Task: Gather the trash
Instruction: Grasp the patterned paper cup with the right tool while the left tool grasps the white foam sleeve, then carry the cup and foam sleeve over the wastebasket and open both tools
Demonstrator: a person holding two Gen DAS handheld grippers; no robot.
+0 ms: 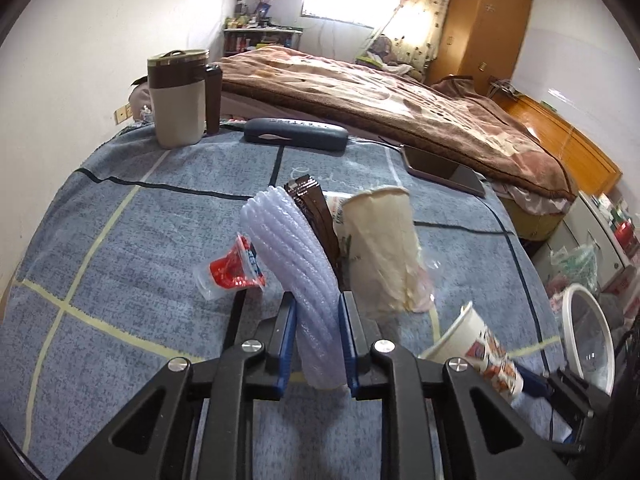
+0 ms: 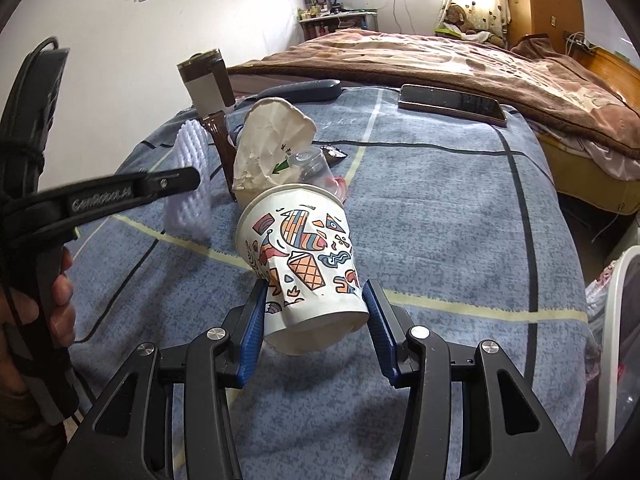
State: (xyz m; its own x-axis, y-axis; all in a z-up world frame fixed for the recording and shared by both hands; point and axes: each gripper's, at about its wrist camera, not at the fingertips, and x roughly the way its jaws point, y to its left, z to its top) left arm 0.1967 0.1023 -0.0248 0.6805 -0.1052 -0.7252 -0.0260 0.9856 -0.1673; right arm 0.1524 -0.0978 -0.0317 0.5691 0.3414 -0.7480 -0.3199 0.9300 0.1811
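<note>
My left gripper (image 1: 318, 308) is shut on a white ribbed foam sleeve (image 1: 292, 264), held above the blue checked cloth (image 1: 140, 240); the sleeve also shows in the right wrist view (image 2: 190, 184). My right gripper (image 2: 316, 304) is shut on a patterned paper cup (image 2: 304, 264), tilted, rim away from me; it also shows in the left wrist view (image 1: 480, 344). On the cloth lie a crumpled cream paper cup (image 1: 384, 248) (image 2: 272, 148), a brown wrapper (image 1: 316, 216), a red-and-clear plastic wrapper (image 1: 232, 272) and a clear plastic cup (image 2: 316, 168).
A beige-and-brown jug (image 1: 180, 96), a dark glasses case (image 1: 296, 134) and a phone (image 1: 444, 170) sit at the cloth's far edge. A bed with a brown blanket (image 1: 400, 104) lies beyond. A white bin rim (image 1: 588, 340) is at the right.
</note>
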